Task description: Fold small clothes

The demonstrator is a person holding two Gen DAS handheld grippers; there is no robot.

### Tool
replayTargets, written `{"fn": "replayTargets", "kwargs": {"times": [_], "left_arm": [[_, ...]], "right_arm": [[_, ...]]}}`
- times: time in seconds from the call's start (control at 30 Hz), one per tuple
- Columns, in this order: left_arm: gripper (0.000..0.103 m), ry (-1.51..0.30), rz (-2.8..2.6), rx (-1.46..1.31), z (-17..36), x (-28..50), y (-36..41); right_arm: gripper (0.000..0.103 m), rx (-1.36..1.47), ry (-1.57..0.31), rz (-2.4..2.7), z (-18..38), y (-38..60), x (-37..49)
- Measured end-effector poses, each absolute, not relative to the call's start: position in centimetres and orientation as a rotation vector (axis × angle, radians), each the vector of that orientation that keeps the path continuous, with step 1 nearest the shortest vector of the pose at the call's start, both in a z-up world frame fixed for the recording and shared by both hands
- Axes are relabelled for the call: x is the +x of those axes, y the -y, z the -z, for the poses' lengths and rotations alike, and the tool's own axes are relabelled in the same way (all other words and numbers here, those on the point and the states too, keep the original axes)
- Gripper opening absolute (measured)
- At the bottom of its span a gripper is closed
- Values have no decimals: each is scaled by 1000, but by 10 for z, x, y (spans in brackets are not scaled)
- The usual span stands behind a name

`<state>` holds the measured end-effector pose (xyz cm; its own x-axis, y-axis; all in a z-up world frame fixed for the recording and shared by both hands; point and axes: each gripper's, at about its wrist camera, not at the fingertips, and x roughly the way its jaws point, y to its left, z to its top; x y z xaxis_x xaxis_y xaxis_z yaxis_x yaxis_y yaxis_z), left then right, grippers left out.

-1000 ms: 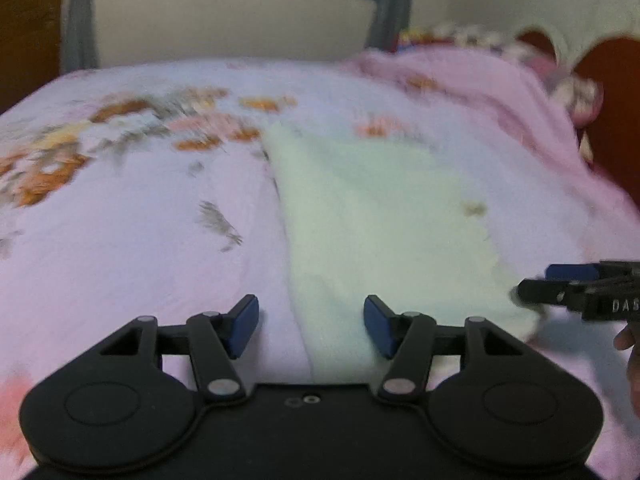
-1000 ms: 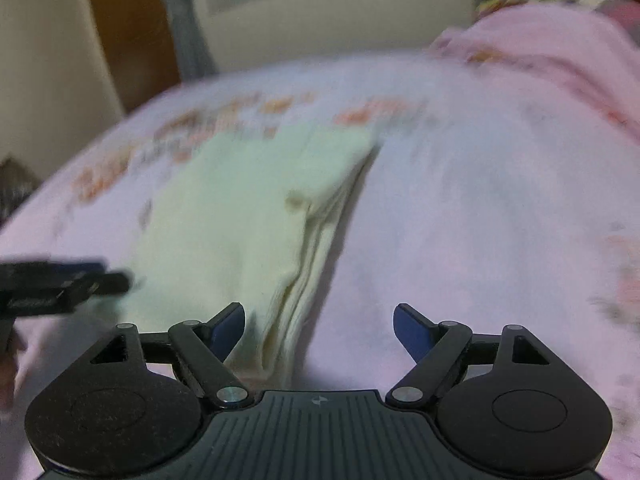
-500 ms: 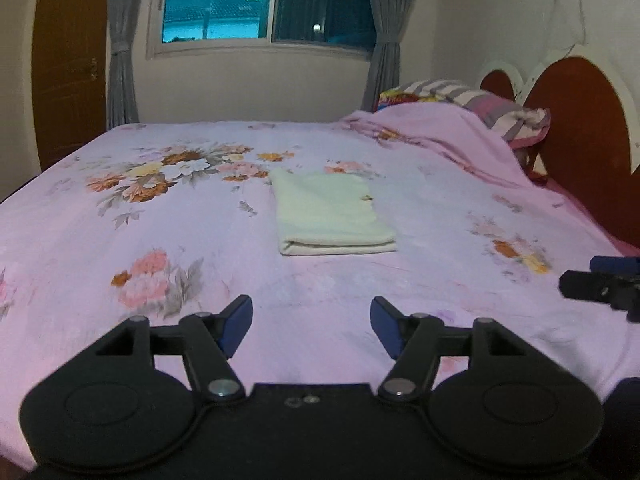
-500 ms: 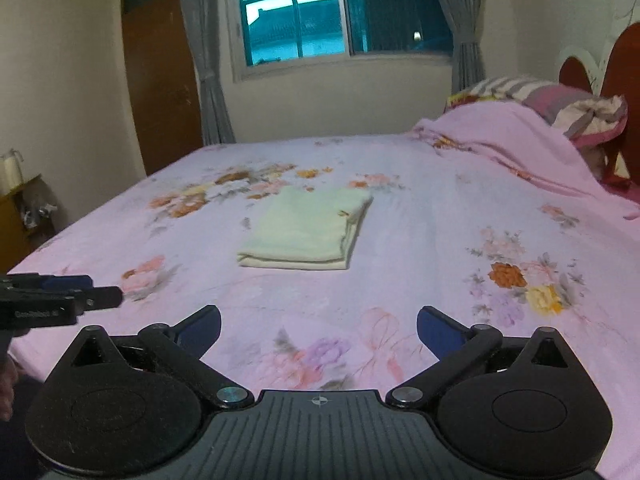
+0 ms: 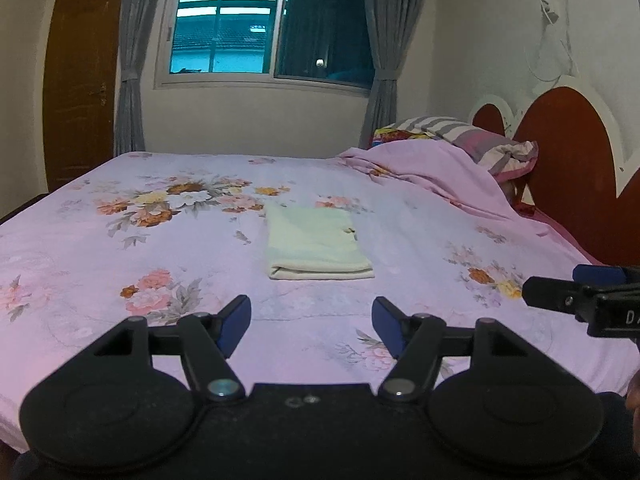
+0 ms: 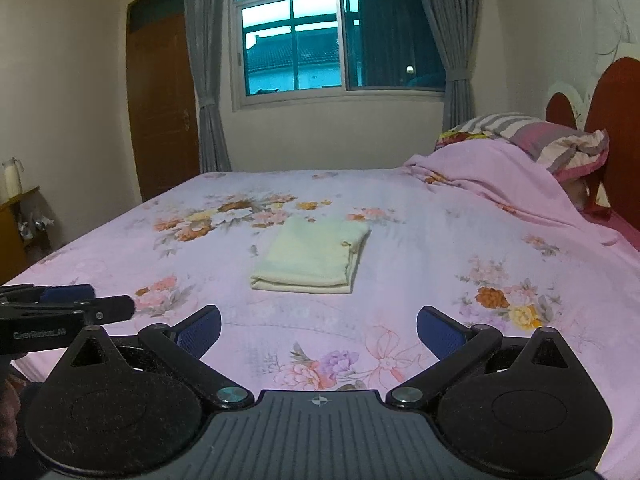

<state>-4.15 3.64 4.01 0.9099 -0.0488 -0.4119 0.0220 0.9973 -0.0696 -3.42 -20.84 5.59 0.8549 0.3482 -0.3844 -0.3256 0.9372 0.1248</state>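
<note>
Here both the left gripper and right gripper gape empty, the folded cloth's far edge indistinct.

Both cameras sit low at the near edge of the bed, looking along their own fingers toward the window at twelve o'clock. The left view catches the right gripper at three o'clock; the right view catches the left gripper at nine. Both share the folded cloth, well ahead, and the headboard at two o'clock.
</note>
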Motion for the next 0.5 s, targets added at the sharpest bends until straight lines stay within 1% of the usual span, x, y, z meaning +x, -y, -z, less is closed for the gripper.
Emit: {"fn": "replayTargets", "kwargs": {"times": [0.5], "left_arm": [[67, -417, 35, -74, -41, -44, -45]], "right_arm": [[103, 60, -417, -349, -52, 211, -33]]}}
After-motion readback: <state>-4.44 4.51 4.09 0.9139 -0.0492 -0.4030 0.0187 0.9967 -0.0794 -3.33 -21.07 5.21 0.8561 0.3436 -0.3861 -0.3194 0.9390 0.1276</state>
